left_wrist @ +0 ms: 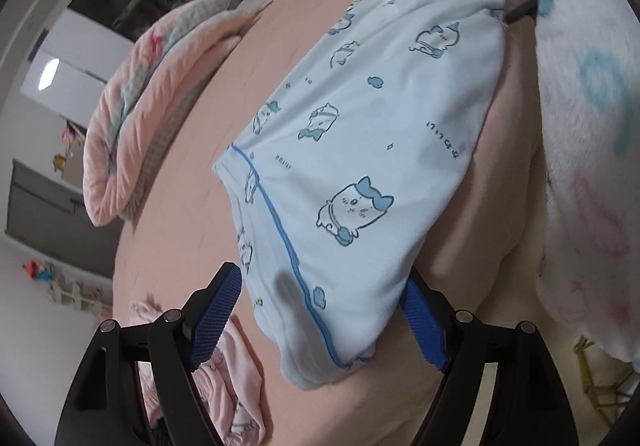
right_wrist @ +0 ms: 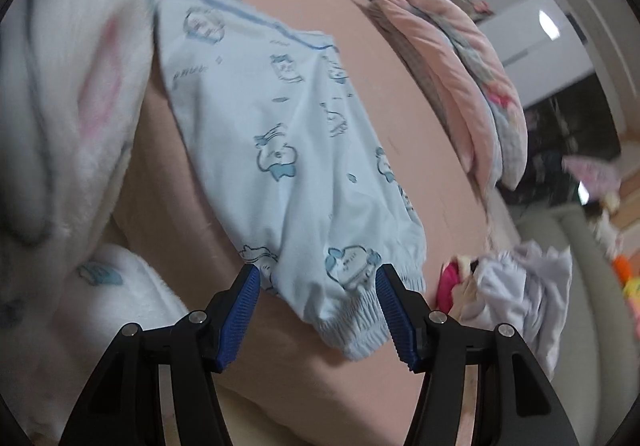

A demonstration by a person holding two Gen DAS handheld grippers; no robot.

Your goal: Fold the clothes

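Observation:
A light blue pyjama garment [left_wrist: 360, 149] with cartoon prints and blue piping lies stretched out on the pink bed sheet [left_wrist: 180, 205]. Its piped end reaches between the fingers of my left gripper [left_wrist: 320, 322], which is open; the cloth covers the tip of the right-hand finger. In the right wrist view the same garment [right_wrist: 288, 133] runs away from me. Its elastic gathered end lies between the blue pads of my right gripper [right_wrist: 318, 316], also open. Neither gripper pinches the cloth.
A folded pink quilt [left_wrist: 152, 97] [right_wrist: 460, 73] lies along one side of the bed. On the other side is a white fluffy blanket [left_wrist: 592, 125] [right_wrist: 60, 85]. A pile of clothes [right_wrist: 520, 286] sits past the elastic end, and a pink garment [left_wrist: 224, 386] by the piped end.

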